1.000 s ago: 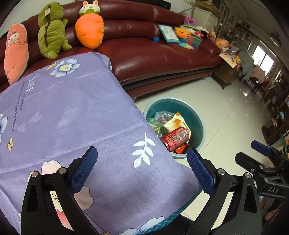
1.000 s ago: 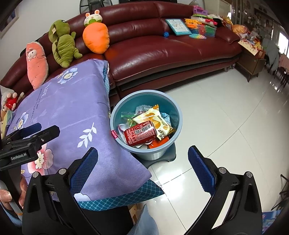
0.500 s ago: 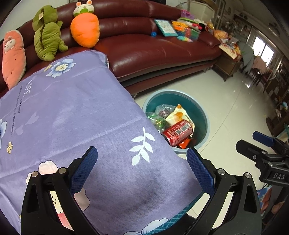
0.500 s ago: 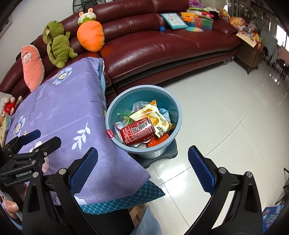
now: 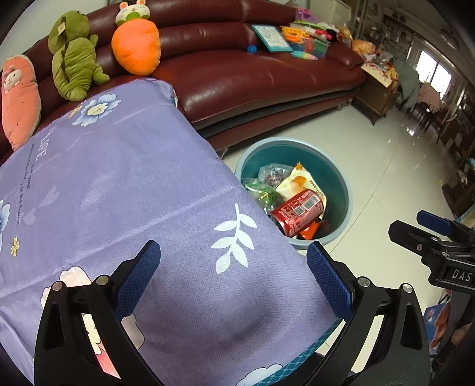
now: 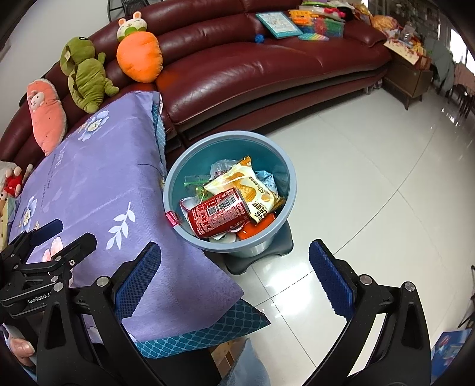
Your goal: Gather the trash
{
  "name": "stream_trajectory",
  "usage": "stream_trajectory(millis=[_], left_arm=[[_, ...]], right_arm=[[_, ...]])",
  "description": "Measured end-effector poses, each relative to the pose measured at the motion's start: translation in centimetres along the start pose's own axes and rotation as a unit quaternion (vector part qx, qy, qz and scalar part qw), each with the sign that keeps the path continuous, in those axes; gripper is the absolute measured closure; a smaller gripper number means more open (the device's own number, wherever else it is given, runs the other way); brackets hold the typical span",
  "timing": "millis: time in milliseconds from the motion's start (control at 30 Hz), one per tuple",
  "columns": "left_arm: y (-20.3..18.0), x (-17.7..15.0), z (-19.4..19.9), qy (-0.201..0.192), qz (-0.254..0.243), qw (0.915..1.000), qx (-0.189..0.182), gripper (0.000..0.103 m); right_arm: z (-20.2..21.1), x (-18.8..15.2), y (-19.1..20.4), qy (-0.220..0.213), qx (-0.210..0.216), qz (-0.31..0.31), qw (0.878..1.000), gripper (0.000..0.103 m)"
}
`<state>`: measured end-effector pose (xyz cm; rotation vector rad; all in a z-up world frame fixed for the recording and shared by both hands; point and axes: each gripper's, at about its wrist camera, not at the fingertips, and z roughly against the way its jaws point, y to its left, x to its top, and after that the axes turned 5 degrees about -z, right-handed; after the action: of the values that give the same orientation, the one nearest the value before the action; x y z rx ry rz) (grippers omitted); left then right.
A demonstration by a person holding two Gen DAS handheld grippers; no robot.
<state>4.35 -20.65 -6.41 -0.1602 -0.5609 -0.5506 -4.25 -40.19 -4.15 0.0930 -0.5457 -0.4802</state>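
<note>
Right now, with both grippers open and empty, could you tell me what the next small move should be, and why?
Probably pull both grippers back and stop. The purple cloth shows no litter, while the red can and yellow snack bag already lie in the blue bin. The left gripper and right gripper hold nothing.

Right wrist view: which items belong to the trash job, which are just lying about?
Job:
- blue bin
- red can in it
- yellow snack bag in it
- left tongs and right tongs, both open and empty

Lying about:
- carrot plush, green plush, pink plush on the sofa
- purple floral cloth
- toys
</note>
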Motion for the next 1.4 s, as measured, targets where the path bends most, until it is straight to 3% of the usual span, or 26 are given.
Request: stream_trajectory(millis=[800, 1400], left_arm=[[0.4, 0.0, -3.0, 0.031, -0.004, 0.9995, 0.006, 0.004], [1.0, 0.3, -2.6, 0.026, -0.002, 0.9996, -0.014, 0.004]], right_arm=[[-3.3, 0.6, -0.2, 0.033, -0.007, -0.006, 0.999, 0.007], [-2.5, 1.6, 0.6, 0.025, -0.026, 0.009, 0.999, 0.007]])
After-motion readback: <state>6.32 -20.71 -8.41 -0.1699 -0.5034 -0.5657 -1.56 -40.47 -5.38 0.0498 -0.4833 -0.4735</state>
